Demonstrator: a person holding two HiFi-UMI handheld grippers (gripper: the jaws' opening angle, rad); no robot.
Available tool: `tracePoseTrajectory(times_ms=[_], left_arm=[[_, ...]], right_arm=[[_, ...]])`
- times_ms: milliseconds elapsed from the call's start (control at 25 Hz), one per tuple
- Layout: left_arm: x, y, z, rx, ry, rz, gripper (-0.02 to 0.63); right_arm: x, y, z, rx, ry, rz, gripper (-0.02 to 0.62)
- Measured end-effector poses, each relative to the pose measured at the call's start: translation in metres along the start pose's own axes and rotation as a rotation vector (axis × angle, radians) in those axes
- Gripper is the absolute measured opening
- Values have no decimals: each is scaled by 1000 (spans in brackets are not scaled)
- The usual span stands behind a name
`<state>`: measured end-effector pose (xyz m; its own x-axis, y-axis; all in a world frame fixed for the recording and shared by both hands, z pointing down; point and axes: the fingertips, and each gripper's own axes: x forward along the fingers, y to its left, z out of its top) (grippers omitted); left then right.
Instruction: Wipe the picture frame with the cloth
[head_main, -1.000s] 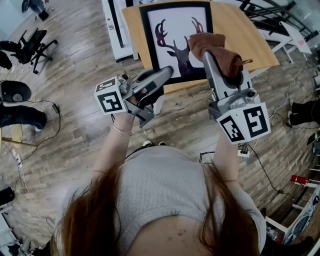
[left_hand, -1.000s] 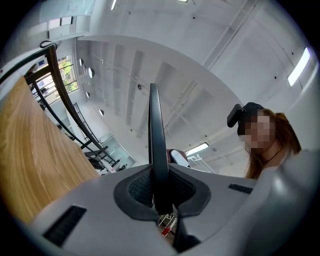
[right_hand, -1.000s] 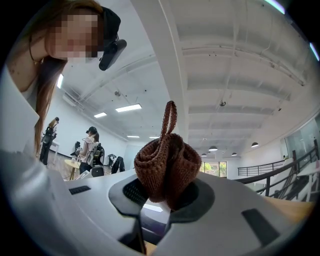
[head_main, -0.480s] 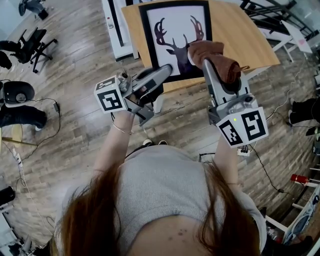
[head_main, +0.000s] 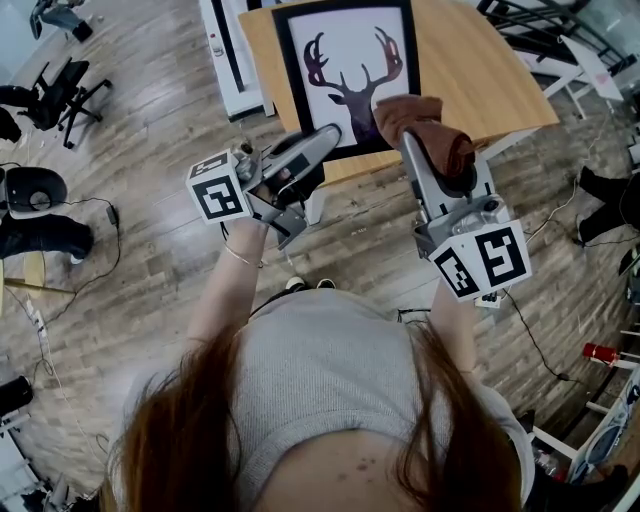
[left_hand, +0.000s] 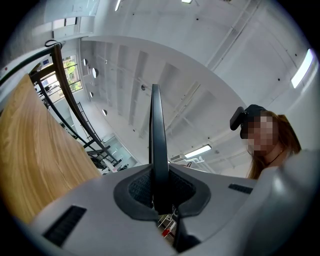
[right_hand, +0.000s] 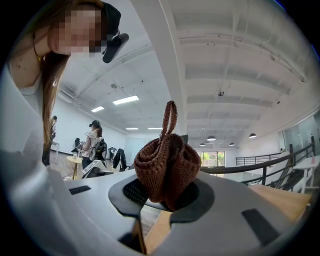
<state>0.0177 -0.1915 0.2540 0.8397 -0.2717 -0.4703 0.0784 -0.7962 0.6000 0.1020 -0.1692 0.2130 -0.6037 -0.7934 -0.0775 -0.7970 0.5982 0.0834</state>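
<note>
While the left gripper pinches the picture frame edge, the right gripper clamps the cloth.

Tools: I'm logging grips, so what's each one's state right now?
Left tool: closed on the picture frame.
Right tool: closed on the brown cloth.

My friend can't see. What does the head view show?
The right gripper holds a brown cloth against a deer picture frame, which the left gripper grips by its bottom edge over a wooden table.
</note>
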Motion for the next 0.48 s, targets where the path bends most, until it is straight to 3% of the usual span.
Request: tracePoseTrajectory(times_ms=[480], left_arm=[[-2, 0, 1, -24, -8, 1, 34]], right_arm=[[-9, 7, -6, -3, 43, -11, 97]])
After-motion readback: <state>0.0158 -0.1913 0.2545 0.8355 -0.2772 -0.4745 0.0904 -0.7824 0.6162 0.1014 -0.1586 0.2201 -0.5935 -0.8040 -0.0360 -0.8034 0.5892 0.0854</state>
